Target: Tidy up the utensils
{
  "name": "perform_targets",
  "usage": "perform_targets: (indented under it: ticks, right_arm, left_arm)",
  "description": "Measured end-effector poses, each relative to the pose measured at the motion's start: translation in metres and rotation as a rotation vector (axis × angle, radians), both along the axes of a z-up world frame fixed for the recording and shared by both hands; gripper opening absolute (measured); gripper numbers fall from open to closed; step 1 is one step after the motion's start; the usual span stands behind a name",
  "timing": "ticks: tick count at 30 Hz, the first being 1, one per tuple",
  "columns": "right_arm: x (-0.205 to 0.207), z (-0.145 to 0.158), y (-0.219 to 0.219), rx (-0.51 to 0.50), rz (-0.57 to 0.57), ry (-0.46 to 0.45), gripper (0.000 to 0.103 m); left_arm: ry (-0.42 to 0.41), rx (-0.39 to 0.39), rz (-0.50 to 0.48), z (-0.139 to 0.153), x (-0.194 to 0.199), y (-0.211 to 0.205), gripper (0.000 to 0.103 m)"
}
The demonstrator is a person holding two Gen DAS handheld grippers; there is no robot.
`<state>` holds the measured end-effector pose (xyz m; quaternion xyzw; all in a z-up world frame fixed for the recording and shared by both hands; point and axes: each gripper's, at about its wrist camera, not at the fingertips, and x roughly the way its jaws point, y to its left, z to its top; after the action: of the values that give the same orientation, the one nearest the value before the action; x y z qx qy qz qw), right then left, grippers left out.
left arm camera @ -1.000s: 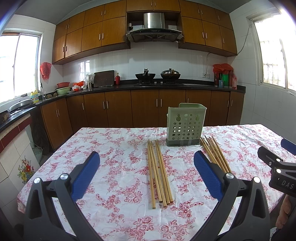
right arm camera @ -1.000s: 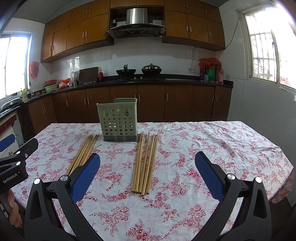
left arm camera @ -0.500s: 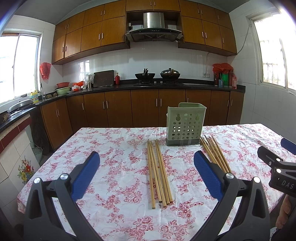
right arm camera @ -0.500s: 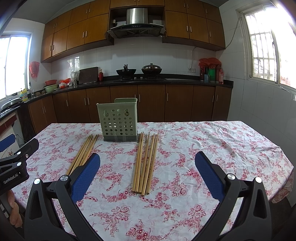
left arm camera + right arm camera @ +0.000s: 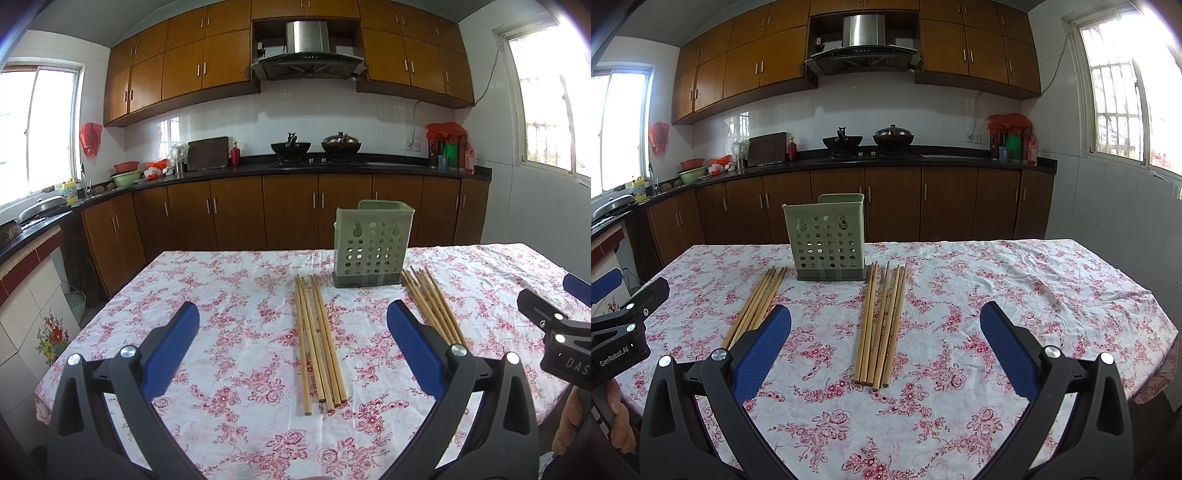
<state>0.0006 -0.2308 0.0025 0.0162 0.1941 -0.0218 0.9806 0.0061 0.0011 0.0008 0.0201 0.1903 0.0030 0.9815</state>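
Note:
A pale green perforated utensil holder [image 5: 372, 248] [image 5: 829, 239] stands upright at the far middle of the floral tablecloth. Two bundles of wooden chopsticks lie flat in front of it. The left bundle [image 5: 318, 341] [image 5: 755, 306] lies ahead of my left gripper [image 5: 291, 332], which is open and holds nothing. The right bundle [image 5: 432, 304] [image 5: 882, 325] lies ahead of my right gripper [image 5: 884, 334], also open and holding nothing. Both grippers hover over the near table edge, short of the chopsticks. Each gripper shows at the edge of the other's view.
The table [image 5: 221, 295] is covered by a red-flowered cloth. Behind it run brown kitchen cabinets [image 5: 288, 210] and a dark counter with two woks [image 5: 317, 147]. A hand [image 5: 620, 421] holds the left gripper's handle.

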Motion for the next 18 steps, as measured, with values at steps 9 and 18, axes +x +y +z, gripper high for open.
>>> perform_targets:
  ticks: [9, 18]
  right_arm:
    - [0.044, -0.041, -0.026, 0.072, -0.039, 0.198, 0.101]
    - [0.118, -0.079, -0.052, 0.237, -0.022, 0.452, 0.038]
  left_arm:
    - [0.206, -0.030, 0.079, -0.033, 0.049, 0.026, 0.099]
    - [0.391, 0.006, 0.043, -0.064, 0.112, 0.035, 0.069]
